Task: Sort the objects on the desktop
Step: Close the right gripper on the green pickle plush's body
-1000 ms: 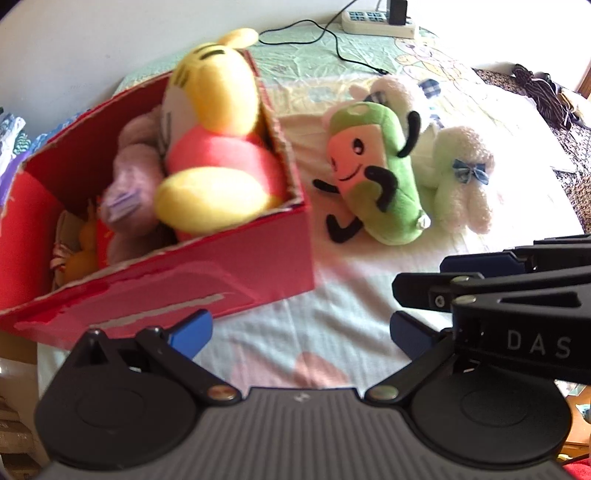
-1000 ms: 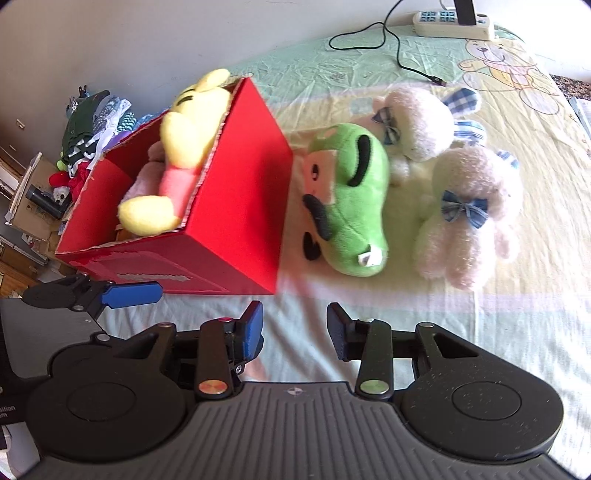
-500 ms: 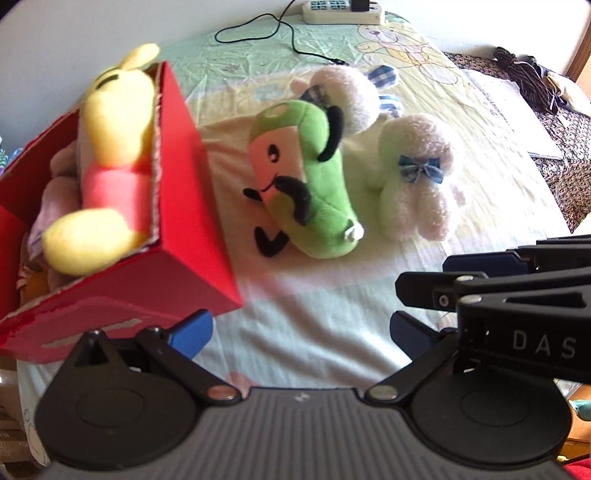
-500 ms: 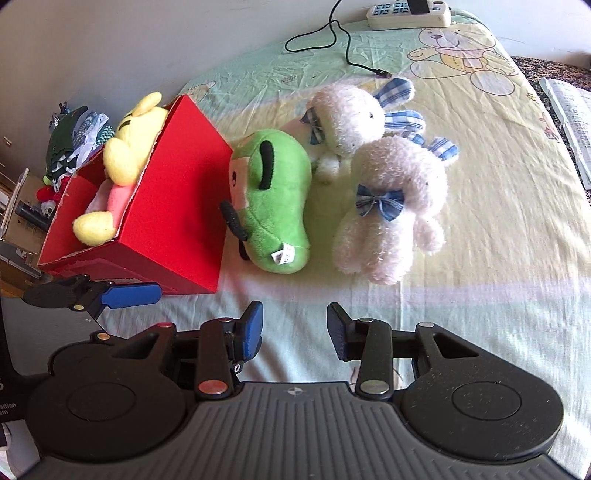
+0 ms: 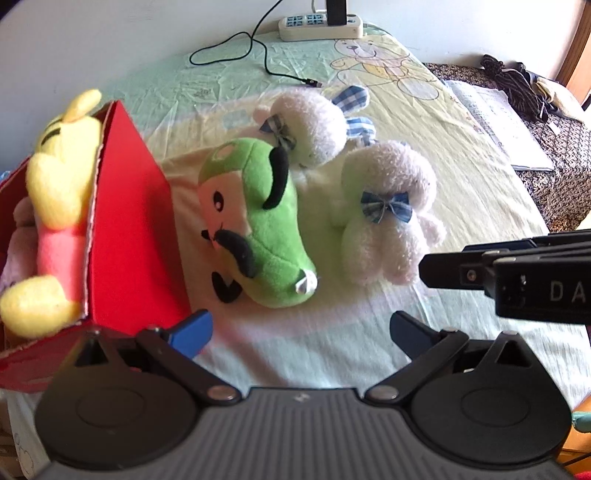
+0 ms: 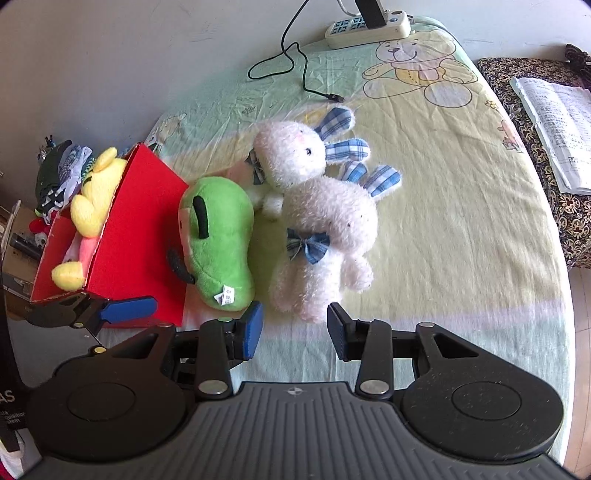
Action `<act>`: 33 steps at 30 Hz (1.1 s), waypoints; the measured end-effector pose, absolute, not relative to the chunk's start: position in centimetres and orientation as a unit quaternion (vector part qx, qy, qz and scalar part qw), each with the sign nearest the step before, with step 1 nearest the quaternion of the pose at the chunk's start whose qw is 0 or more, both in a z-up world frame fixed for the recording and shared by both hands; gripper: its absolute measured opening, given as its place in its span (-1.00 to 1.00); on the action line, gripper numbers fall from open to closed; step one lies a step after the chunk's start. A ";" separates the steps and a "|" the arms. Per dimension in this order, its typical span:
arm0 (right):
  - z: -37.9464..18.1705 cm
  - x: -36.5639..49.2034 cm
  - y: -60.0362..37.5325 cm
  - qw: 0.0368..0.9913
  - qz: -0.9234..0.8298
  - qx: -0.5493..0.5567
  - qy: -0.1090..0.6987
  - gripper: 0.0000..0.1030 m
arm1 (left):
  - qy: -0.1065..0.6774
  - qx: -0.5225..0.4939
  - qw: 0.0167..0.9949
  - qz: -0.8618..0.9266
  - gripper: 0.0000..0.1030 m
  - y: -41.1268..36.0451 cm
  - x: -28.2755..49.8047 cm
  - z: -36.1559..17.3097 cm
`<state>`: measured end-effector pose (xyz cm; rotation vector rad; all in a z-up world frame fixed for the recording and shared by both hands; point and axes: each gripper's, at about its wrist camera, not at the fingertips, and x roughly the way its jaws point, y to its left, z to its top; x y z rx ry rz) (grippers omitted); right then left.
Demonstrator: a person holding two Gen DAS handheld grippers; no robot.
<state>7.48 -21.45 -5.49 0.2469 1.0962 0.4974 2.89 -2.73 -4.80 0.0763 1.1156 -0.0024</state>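
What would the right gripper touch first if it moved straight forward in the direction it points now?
Most likely the nearer white rabbit plush: its feet lie just ahead of the open right gripper, between the fingers. Depth is hard to judge in a fisheye view.

Surface: bed under a pale green and yellow sheet (image 6: 461, 206) printed with cartoon bears.
Left edge: open red cardboard box (image 6: 136, 240).
Beside the box: green plush toy (image 6: 218, 240), touching it.
Middle: two white plush rabbits (image 6: 325, 218) with blue checked ears, overlapping.
Far end: white power strip (image 6: 369, 27), black cable (image 6: 295, 62).
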 end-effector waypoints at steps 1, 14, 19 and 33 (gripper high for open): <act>-5.4 7.8 -21.5 0.818 0.236 0.118 0.511 -0.19 | 0.525 0.036 0.850 0.001 0.97 -2.8 3.1 -4.9; -4.9 13.7 -19.3 0.788 0.300 0.163 0.513 0.01 | 0.499 0.066 0.864 0.015 0.97 -3.6 5.5 -5.9; -5.8 15.5 -17.1 0.768 0.323 0.164 0.528 0.02 | 0.498 0.064 0.864 0.016 0.97 -3.4 6.5 -6.9; -7.2 17.9 -13.0 0.736 0.356 0.156 0.554 0.17 | 0.491 0.014 0.871 -0.017 0.98 -0.9 8.5 -7.1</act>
